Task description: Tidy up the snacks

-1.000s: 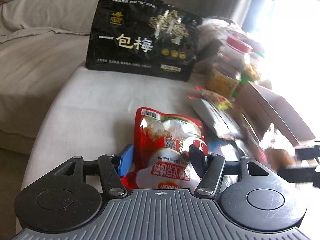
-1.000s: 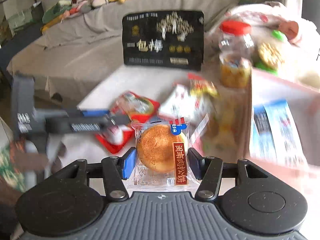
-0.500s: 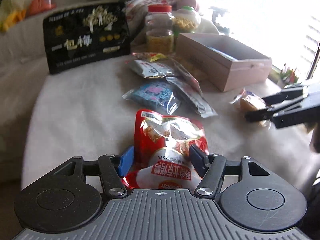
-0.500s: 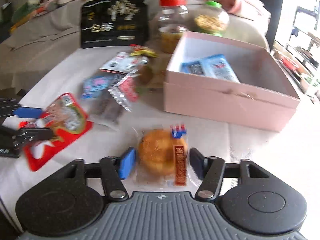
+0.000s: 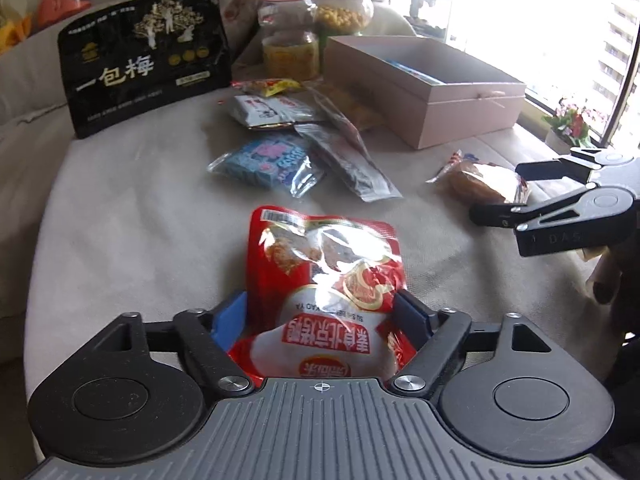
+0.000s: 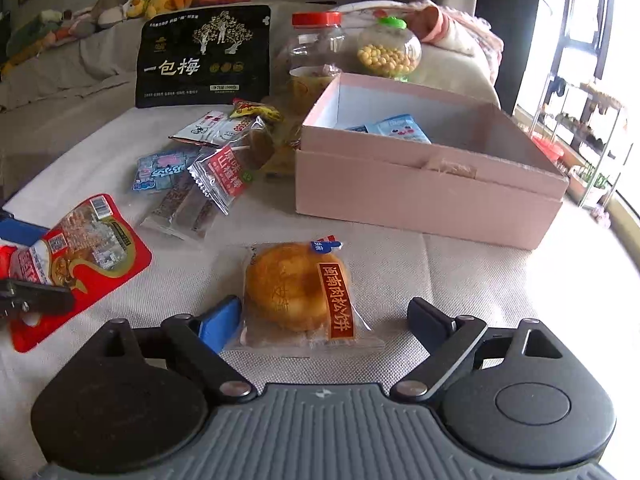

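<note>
Nearest the left gripper (image 5: 322, 312), the red pouch (image 5: 324, 276) sits pinched between its fingers, which press in on both sides of the bag's lower half; the pouch lies low over the cloth-covered bench (image 5: 132, 216), and whether it rests on it or is just lifted cannot be told. The right gripper (image 6: 326, 322) has its fingers spread wide around the round cake in its clear wrapper (image 6: 298, 292). The blue finger (image 6: 218, 324) is just beside the wrapper's left edge, perhaps touching it, while the black one stands apart from the right edge, so the cake lies flat on the bench, unheld.

Further out, a loose cluster of packets lies unsorted: a blue candy bag (image 6: 164, 170), a strip of dark bars (image 6: 184, 204), a red-and-white sachet (image 6: 224, 176) and a white packet (image 6: 208, 128). To their right stands the open pink box (image 6: 420, 196), holding only a couple of light-blue packets (image 6: 396, 128).

Behind these are a red-lidded jar (image 6: 316, 46), a green-capped jar of yellow balls (image 6: 388, 50) and a big black bag (image 6: 204, 56) standing upright.

Judging from this, the sorting is at an early stage: most snacks are outside the box, including both pieces at the grippers.
</note>
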`<action>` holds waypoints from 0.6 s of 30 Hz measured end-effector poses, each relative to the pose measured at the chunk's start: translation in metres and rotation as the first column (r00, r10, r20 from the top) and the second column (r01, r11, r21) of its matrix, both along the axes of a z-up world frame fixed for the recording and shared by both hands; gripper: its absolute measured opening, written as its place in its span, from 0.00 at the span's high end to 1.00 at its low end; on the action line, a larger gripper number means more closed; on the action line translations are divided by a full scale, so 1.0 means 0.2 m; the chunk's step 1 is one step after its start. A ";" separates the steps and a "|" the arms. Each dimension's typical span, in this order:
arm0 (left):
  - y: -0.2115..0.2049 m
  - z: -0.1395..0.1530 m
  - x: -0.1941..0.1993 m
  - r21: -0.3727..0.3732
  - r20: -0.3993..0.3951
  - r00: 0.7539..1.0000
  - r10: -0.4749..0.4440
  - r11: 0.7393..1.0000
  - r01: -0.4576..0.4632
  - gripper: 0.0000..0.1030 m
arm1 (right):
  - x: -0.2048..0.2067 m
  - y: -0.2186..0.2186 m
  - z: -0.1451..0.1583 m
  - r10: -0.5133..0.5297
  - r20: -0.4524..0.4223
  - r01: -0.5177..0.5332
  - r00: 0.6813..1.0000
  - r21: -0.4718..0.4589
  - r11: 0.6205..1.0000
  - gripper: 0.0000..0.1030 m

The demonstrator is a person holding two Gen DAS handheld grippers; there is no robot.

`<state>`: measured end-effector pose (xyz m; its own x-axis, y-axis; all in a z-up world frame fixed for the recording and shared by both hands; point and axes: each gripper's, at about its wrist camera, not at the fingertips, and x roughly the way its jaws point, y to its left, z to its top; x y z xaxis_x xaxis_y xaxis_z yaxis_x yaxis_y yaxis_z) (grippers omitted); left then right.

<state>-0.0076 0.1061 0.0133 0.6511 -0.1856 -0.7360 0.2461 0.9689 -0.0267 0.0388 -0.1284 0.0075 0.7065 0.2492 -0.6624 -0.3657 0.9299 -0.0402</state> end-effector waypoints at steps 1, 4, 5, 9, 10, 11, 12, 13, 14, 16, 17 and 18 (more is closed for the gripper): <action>-0.01 0.00 0.00 0.001 -0.002 1.000 -0.004 1.000 0.004 0.13 | 0.01 -0.01 0.00 -0.004 -0.007 0.004 1.000 0.009 1.000 0.10; -0.03 -0.02 0.00 0.013 0.000 1.000 -0.027 1.000 0.027 0.06 | 0.00 -0.01 0.00 -0.009 -0.003 0.009 1.000 0.007 1.000 0.09; -0.04 -0.03 0.00 0.030 0.008 0.999 -0.032 0.999 0.032 0.06 | 0.00 -0.01 -0.01 -0.011 0.000 0.011 1.000 0.004 1.000 0.08; -0.03 -0.03 -0.01 0.010 0.024 0.999 -0.032 0.999 0.032 0.06 | 0.00 0.00 -0.01 -0.018 0.001 0.018 1.000 0.004 1.000 0.07; -0.02 -0.03 -0.02 0.004 0.028 0.999 -0.034 0.999 0.034 0.06 | 0.00 0.00 -0.01 -0.018 0.002 0.018 1.000 0.003 1.000 0.07; -0.02 -0.03 -0.02 -0.005 0.034 0.999 -0.032 0.999 0.032 0.07 | 0.00 0.00 -0.01 -0.018 0.002 0.018 1.000 0.004 1.000 0.06; -0.01 -0.04 -0.03 -0.010 0.044 0.999 -0.022 1.000 0.022 0.08 | 0.00 -0.01 -0.01 -0.017 -0.001 0.017 1.000 0.006 1.000 0.05; -0.01 -0.04 -0.04 -0.016 0.051 0.999 -0.014 1.000 0.014 0.08 | 0.01 -0.01 -0.01 -0.017 -0.007 0.017 1.000 0.010 1.000 0.04; -0.01 -0.04 -0.05 -0.016 0.058 0.998 -0.008 1.000 0.009 0.08 | 0.01 -0.02 -0.01 -0.014 -0.017 0.014 1.000 0.018 1.000 0.03; -0.03 -0.04 -0.06 0.004 0.065 0.998 -0.008 1.000 0.008 0.08 | 0.03 -0.03 -0.01 -0.001 -0.040 0.003 0.999 0.028 1.000 0.00; -0.03 -0.04 -0.06 0.007 0.065 0.998 -0.002 1.000 0.002 0.08 | 0.03 -0.03 -0.01 0.003 -0.045 -0.002 0.999 0.024 1.000 0.00; -0.03 -0.04 -0.06 0.002 0.065 0.998 0.005 1.000 -0.005 0.08 | 0.03 -0.02 -0.01 0.006 -0.049 -0.005 0.999 0.020 1.000 0.00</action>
